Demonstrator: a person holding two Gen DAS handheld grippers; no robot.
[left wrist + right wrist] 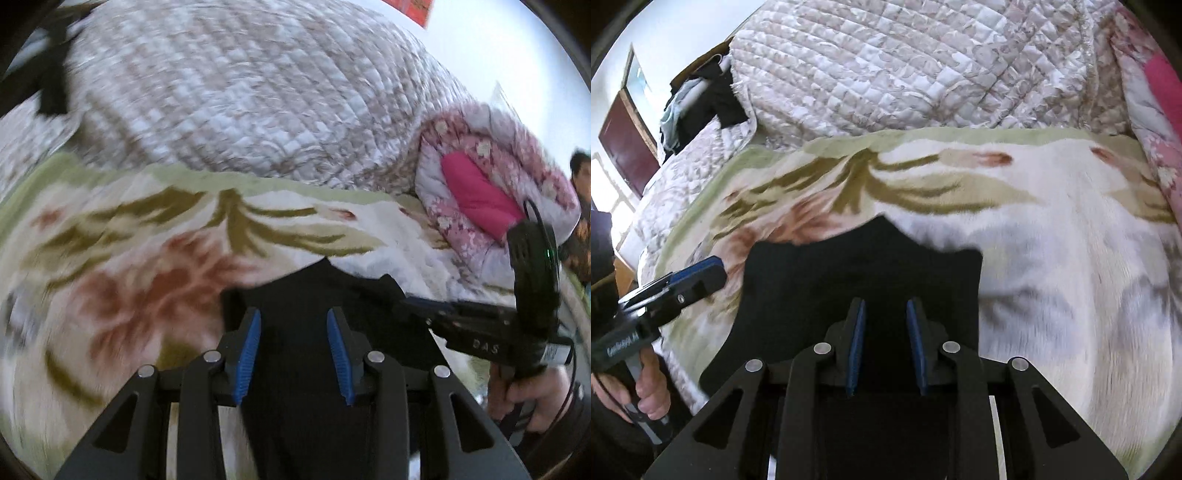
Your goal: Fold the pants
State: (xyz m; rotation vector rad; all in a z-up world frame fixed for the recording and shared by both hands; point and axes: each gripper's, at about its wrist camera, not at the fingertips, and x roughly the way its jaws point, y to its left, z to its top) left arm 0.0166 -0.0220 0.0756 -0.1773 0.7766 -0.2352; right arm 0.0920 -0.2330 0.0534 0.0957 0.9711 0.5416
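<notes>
The black pants (860, 273) lie on a floral blanket (1052, 229) on the bed, their near part under both grippers. My left gripper (293, 321) is open above the black cloth (295, 295), blue pads apart. My right gripper (885, 314) is open over the pants, nothing between its pads. In the left wrist view the right gripper (424, 306) reaches in from the right, touching the pants' edge. In the right wrist view the left gripper (701, 273) sits at the pants' left edge.
A quilted white-and-beige bedspread (905, 66) is heaped at the back. A pink floral duvet (491, 184) is rolled up at the right. Dark clothes (701, 99) lie at the far left of the bed. A person (580, 173) stands at the far right.
</notes>
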